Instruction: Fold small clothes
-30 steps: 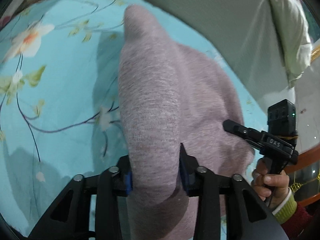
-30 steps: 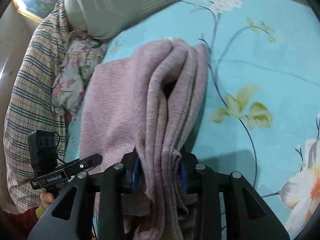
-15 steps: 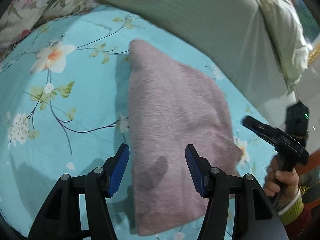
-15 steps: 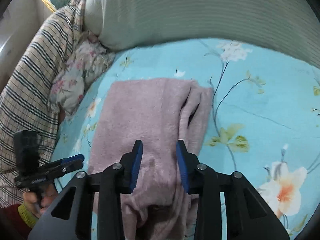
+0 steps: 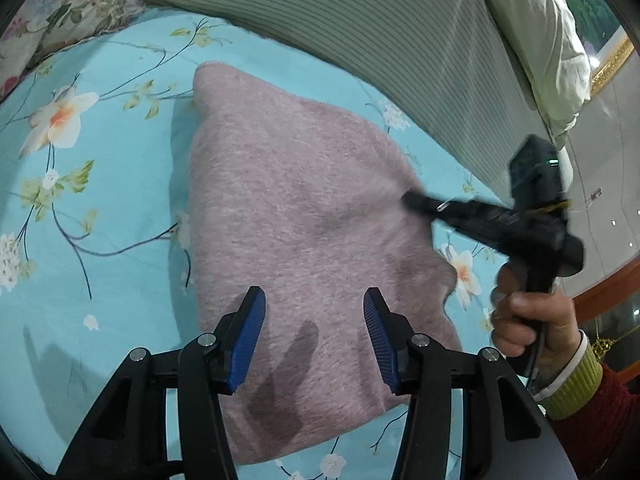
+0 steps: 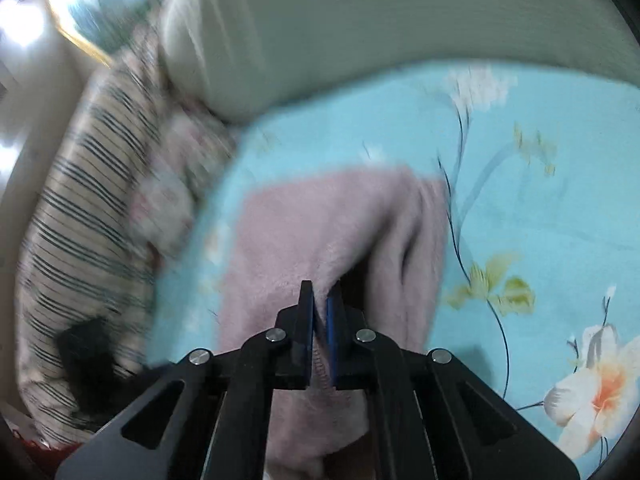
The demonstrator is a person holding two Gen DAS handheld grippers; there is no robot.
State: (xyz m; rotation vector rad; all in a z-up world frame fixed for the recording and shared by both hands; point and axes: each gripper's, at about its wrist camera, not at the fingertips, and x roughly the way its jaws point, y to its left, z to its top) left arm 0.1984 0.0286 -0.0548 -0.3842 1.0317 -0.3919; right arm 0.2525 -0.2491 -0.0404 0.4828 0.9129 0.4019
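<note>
A: Item one, left side. What do you hold?

B: Your left gripper (image 5: pixel 314 334) holds nothing. Its blue pads (image 5: pixel 251 330) stand wide apart above the near edge of the pink knit garment (image 5: pixel 304 240). A second ago those pads were clamped on a bunched fold; half a second ago they had let go, and they are wider now.

A: Item two, the garment. Location?

B: It lies folded and mostly flat on the turquoise floral sheet (image 5: pixel 100 184), middle of the bed, with the striped grey bolster (image 5: pixel 380 28) at the far side. Its right edge is pulled toward your other tool.

A: Item three, right side?

B: Your right gripper (image 6: pixel 320 320) is closed narrow on a thin layer of the garment (image 6: pixel 320 224) at its near right portion; half a second ago it was parted over the cloth. That view is blurred, so the tool looks to be in motion. Striped pillows (image 6: pixel 80 208) sit far left.

A: Meaning?

B: You have laid one fold down and regripped, likely to tidy or begin the next fold.
</note>
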